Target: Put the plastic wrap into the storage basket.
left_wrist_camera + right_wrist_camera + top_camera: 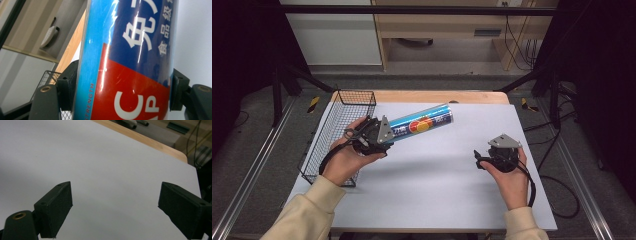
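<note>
forearms in cream sleeves come in at the bottom of the high view, each hand holding a gripper. left gripper (pixel 384 134) is clamped on a long blue cylindrical tube with a red and white label (pixel 422 121); in the left gripper view both black pads press its glossy sides near one end. tube is lifted off the table, tilted, its far end pointing up and right, held just beside the black wire mesh basket (pixel 324 145) at the table's left edge. right gripper (pixel 115 206) has its jaws apart with nothing between them, low over the bare white table mat (pixel 437 170), well apart from the tube. progress guess: pickup is done, tube is in the air; what's left is probably swinging it over and setting it in the basket, which looks empty. basket rim nearest the tube is the one thing to clear. wooden table edge (pixel 432 96) and shelving stand behind.
</note>
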`<action>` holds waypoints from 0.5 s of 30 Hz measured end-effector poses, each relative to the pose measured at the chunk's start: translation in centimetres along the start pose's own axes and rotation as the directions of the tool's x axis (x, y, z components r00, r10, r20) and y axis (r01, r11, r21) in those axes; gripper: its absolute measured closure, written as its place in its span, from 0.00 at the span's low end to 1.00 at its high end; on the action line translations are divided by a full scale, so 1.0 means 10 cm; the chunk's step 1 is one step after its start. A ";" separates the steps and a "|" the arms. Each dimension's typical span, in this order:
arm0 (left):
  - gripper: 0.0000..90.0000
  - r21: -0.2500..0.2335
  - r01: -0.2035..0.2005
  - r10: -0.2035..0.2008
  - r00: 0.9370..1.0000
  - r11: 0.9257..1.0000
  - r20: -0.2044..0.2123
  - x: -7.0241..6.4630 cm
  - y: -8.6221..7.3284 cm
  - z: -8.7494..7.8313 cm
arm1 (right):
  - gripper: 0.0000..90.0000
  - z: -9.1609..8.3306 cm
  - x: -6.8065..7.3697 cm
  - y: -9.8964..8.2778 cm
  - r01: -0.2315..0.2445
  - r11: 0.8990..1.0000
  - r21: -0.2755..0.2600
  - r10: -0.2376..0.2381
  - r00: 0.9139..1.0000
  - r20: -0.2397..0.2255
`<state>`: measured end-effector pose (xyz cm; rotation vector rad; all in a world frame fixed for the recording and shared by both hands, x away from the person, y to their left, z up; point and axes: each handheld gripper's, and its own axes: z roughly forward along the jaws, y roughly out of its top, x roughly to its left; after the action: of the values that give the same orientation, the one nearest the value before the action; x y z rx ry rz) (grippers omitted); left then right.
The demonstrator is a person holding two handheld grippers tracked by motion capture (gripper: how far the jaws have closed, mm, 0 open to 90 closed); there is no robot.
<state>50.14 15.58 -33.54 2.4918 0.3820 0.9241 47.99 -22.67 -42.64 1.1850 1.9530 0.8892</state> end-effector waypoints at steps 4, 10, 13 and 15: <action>0.33 0.018 0.013 -0.013 1.000 1.000 -0.016 0.05 -0.01 -0.06 | 0.11 0.02 0.03 -0.11 -0.034 0.999 0.017 0.034 0.999 0.012; 0.33 0.022 0.047 -0.047 0.999 0.999 -0.023 0.12 -0.06 -0.11 | 0.10 0.02 0.03 -0.13 -0.065 0.998 -0.009 0.065 0.994 0.086; 0.33 0.025 0.051 -0.050 0.998 0.998 -0.030 0.16 -0.08 -0.11 | 0.10 0.03 0.03 -0.15 -0.071 0.997 -0.022 0.073 0.991 0.110; 0.33 0.021 0.060 -0.060 0.998 0.998 -0.032 0.19 -0.09 -0.12 | 0.10 0.02 0.02 -0.16 -0.100 0.994 -0.034 0.103 0.988 0.118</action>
<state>50.65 17.45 -32.17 2.4744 0.4771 0.9404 47.31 -23.00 -44.12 1.3007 1.7926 0.8734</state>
